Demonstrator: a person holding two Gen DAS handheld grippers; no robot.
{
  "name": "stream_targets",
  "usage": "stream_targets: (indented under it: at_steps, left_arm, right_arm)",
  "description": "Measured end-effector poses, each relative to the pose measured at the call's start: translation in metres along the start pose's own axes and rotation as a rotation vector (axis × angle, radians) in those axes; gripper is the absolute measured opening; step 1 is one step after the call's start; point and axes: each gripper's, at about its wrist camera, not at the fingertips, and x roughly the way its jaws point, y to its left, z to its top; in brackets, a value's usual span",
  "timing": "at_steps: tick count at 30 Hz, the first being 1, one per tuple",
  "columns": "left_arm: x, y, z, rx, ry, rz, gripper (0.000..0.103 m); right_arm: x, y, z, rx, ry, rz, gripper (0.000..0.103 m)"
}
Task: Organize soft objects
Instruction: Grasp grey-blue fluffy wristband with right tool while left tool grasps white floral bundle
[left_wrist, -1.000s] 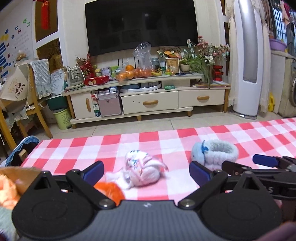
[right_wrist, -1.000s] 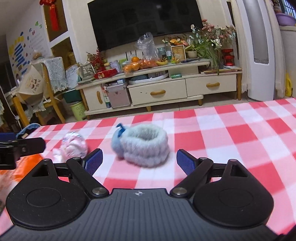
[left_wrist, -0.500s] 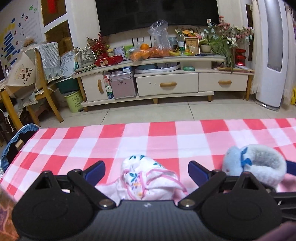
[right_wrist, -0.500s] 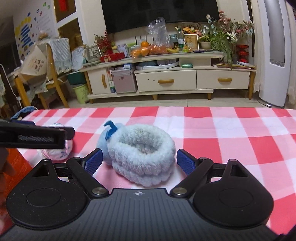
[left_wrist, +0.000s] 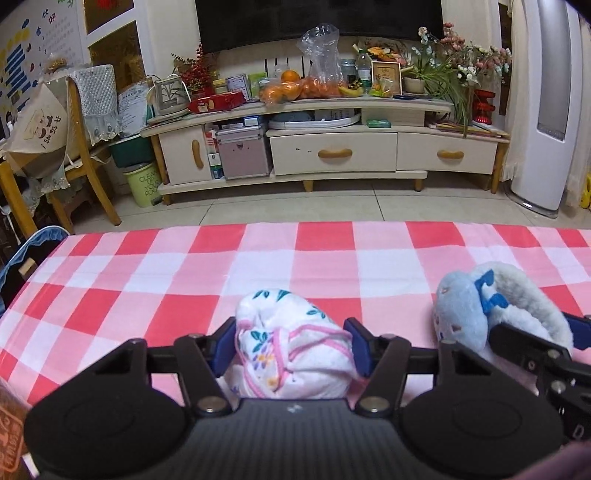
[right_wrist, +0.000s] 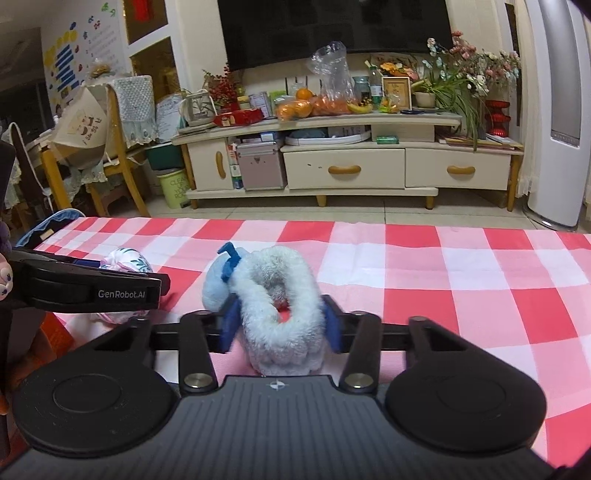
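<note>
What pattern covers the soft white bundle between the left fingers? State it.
Teal leaves, pink trim; left wrist view shows the soft white bundle best.

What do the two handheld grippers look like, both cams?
The left gripper and right gripper match: matte black ribbed body, two round discs, black linkage arms with silver pivot screws, blue pads on the fingers. From the right camera, the left gripper's side reads "GenRobot.AI" in white. No cables or sleeves are clearly visible.

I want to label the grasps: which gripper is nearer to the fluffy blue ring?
Right. The right gripper is closing around the fluffy blue ring; the left gripper is beside it, closing on the floral cloth bundle.
</note>
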Motion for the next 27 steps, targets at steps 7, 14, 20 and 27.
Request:
stream_targets:
  at_steps: [7,14,20,27]
  left_arm:
    - [-0.016,0.007,-0.002,-0.017,-0.029,-0.020,0.061]
    - [-0.043,0.010,-0.012,-0.034,-0.051,-0.062,0.061]
    - [-0.070,0.012,-0.026,-0.024,-0.076,-0.086,0.060]
    - [-0.103,0.009,-0.038,0.009,-0.103,-0.112,0.059]
  right_arm:
    - [-0.005,-0.002,-0.002,0.006,-0.037,0.018,0.036]
    - [-0.013,0.002,-0.011,0.033,-0.030,0.037,0.033]
    - [-0.029,0.014,-0.024,0.008,-0.003,0.022,0.033]
    - [-0.055,0.020,-0.037,0.028,0.014,-0.004,0.033]
